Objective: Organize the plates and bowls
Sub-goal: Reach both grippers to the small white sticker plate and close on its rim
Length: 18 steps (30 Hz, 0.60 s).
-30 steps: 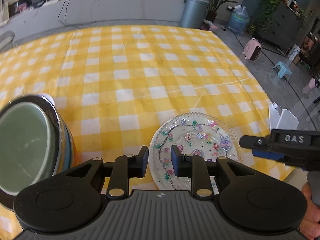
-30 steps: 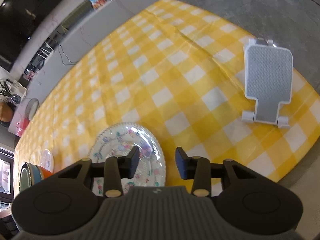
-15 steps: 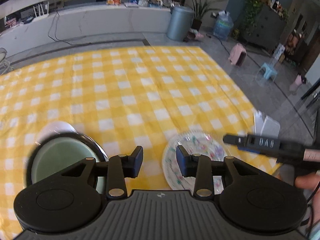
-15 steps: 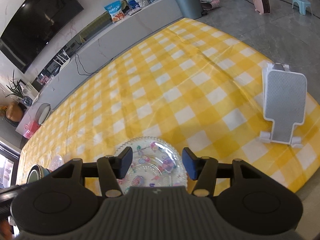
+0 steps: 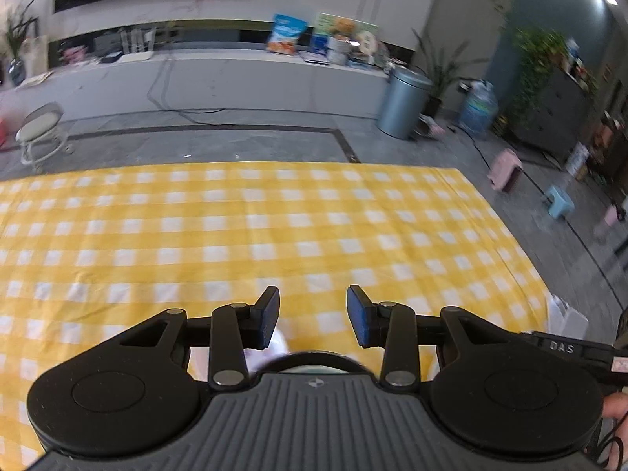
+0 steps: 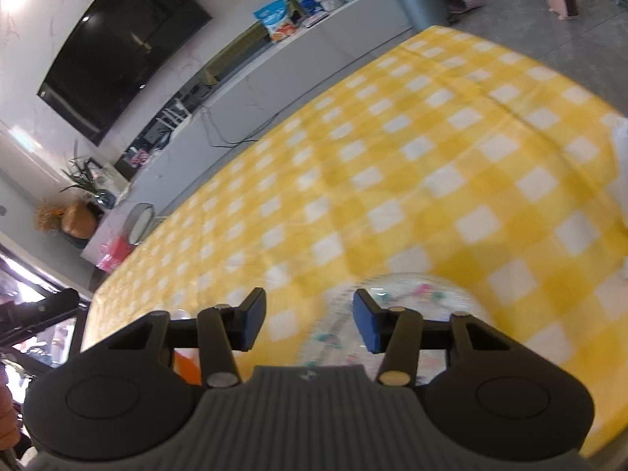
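Plate [image 6: 396, 306], clear glass w/ coloured floral print, lies flat on the yellow-and-white checked tablecloth [image 6: 431, 180], near the table's front edge. In right wrist view it sits just beyond and partly under the right gripper [image 6: 309, 324]; the gripper's right-hand finger overlaps its rim in the picture, but the pads aren't pressing on it. Picture is motion-blurred, so the print is hard to read. Right jaws abt half apart and closing, only cloth and the plate's left edge showing in the gap, nothing gripped.

Bowl [image 5: 314, 363]: just a dark curved rim w/ a pale green inside peeks over the left gripper's body, low centre in left wrist view. A whitish blurred object sits beside it to the left, can't tell what. An orange bit [image 6: 184, 363] shows behind the right gripper's left finger, too hidden to name.

Left gripper [image 5: 313, 316] is above the cloth, jaws abt half apart, nothing between them, bare check pattern in the gap.

Further out: the right tool's black arm marked DAS [image 5: 565, 347] enters at right of left wrist view, w/ part of a hand [image 5: 612, 408] below it. Beyond the table, grey floor, a grey bin [image 5: 404, 104], a low white counter w/ snack bags, a dark TV [image 6: 117, 51] on the wall.
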Each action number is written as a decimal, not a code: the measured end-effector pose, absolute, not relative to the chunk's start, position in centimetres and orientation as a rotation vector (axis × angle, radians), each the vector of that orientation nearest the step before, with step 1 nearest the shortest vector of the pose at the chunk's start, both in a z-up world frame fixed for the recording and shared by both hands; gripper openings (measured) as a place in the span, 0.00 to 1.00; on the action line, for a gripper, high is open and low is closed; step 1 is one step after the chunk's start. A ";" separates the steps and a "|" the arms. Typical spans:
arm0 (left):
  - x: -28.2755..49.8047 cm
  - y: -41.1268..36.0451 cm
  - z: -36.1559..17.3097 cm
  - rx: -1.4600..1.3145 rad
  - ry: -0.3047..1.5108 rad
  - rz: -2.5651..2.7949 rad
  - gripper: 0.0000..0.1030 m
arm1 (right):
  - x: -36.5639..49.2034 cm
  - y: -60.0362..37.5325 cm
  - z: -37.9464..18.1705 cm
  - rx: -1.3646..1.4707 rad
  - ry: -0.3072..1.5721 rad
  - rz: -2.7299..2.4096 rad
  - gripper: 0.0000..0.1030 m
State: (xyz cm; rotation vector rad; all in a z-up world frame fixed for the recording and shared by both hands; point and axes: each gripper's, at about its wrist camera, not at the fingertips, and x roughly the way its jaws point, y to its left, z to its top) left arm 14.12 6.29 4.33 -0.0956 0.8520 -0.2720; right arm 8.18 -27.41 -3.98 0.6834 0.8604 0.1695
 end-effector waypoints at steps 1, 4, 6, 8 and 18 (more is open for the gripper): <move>14.5 7.1 4.0 -0.108 0.856 -0.260 0.43 | 8.7 -26.8 -4.1 0.695 0.866 0.190 0.47; 15.5 8.9 2.6 -0.134 0.883 -0.235 0.42 | 10.2 -24.5 -4.6 0.708 0.901 0.245 0.44; 16.1 10.3 1.3 -0.154 0.910 -0.217 0.43 | 11.1 -22.8 -5.2 0.695 0.935 0.288 0.42; 16.5 11.7 0.1 -0.179 0.944 -0.204 0.42 | 12.1 -21.0 -5.7 0.669 0.966 0.334 0.39; 17.5 16.1 -6.1 -0.330 1.017 -0.194 0.39 | 17.3 -16.3 -8.5 0.679 1.074 0.466 0.23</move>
